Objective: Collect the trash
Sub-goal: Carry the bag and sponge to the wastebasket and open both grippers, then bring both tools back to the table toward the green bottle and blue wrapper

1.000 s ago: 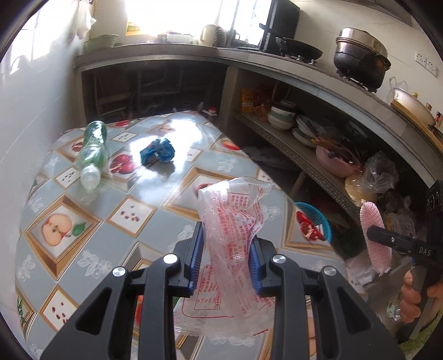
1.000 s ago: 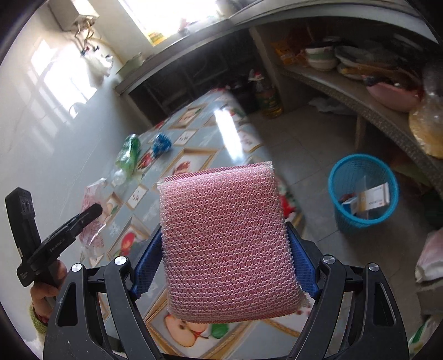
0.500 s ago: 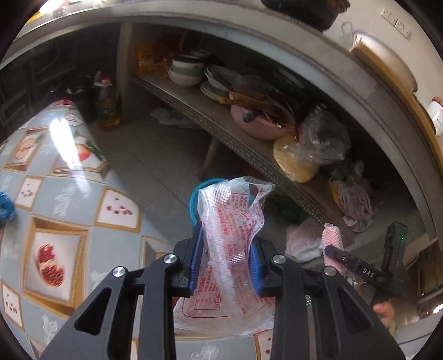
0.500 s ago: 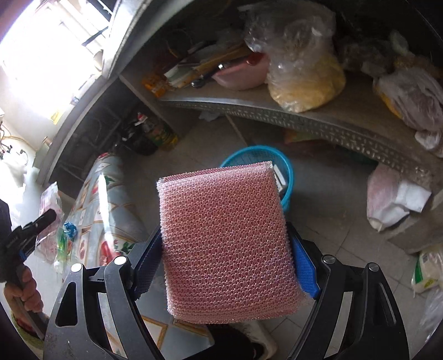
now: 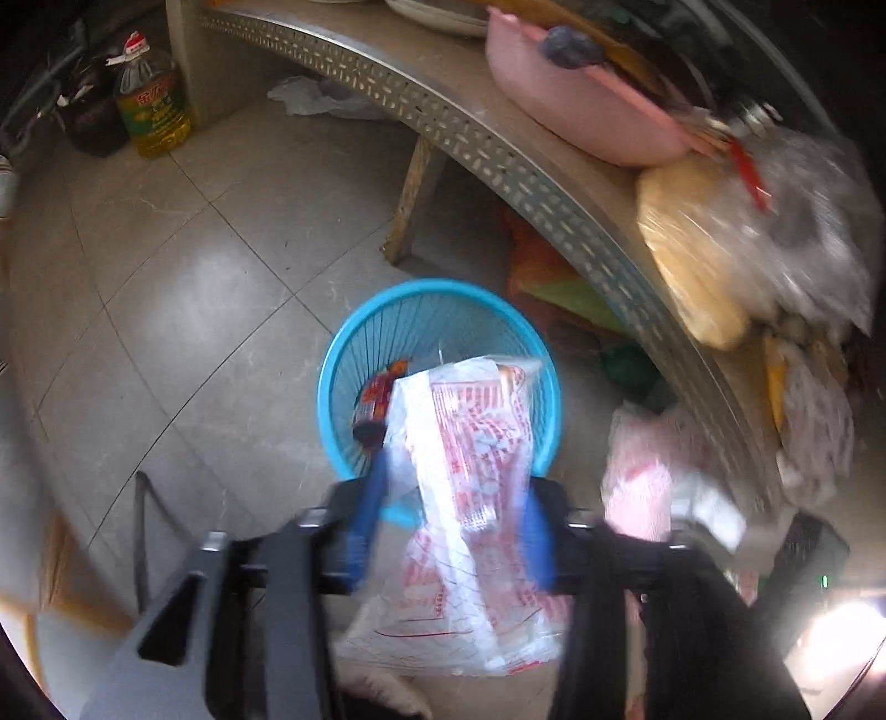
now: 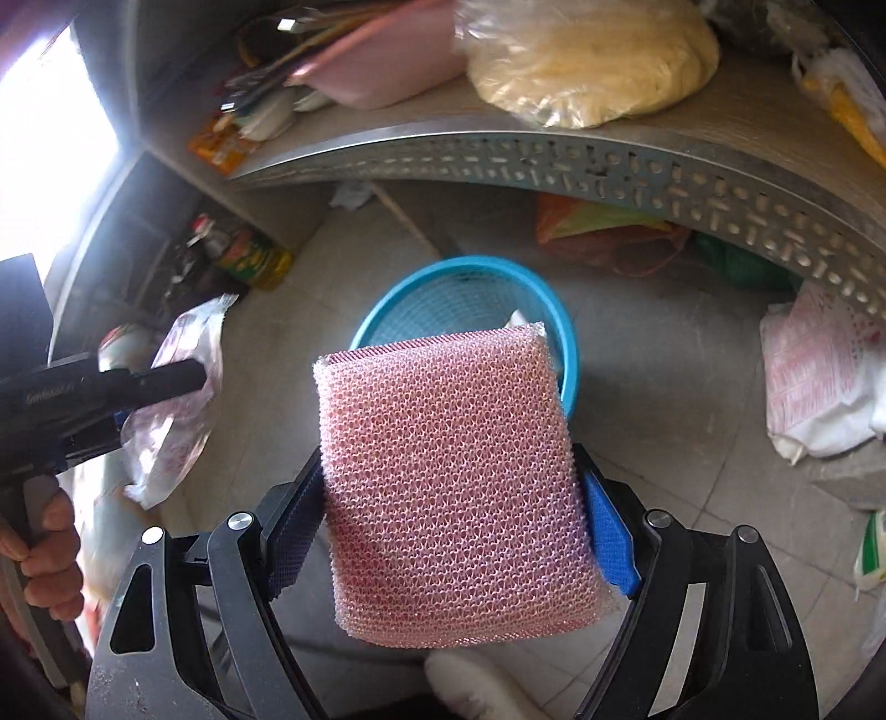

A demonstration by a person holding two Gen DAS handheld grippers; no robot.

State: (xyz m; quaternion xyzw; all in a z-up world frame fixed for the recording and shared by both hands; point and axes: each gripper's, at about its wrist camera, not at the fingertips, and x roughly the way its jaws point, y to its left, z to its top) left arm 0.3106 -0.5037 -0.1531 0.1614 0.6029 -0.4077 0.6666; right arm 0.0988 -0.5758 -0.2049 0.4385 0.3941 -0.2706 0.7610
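My left gripper (image 5: 454, 526) is shut on a clear plastic bag with red print (image 5: 470, 498), held above the blue trash basket (image 5: 354, 354) on the floor. The basket holds some wrappers. My right gripper (image 6: 448, 531) is shut on a pink mesh scouring sponge (image 6: 454, 482), also above the blue basket (image 6: 443, 288), whose near side the sponge hides. The left gripper with the bag (image 6: 171, 410) shows at the left of the right wrist view. The pink sponge (image 5: 637, 487) shows blurred at the right of the left wrist view.
A metal shelf (image 5: 498, 149) curves behind the basket, carrying a pink basin (image 5: 576, 105) and a bag of yellow noodles (image 6: 587, 50). An oil bottle (image 5: 152, 105) stands on the tile floor at the left. A white printed bag (image 6: 819, 382) lies right of the basket.
Both grippers have swung away from the table and down toward the floor. The blue basket is now close below both, larger in both views. Both still hold their items.
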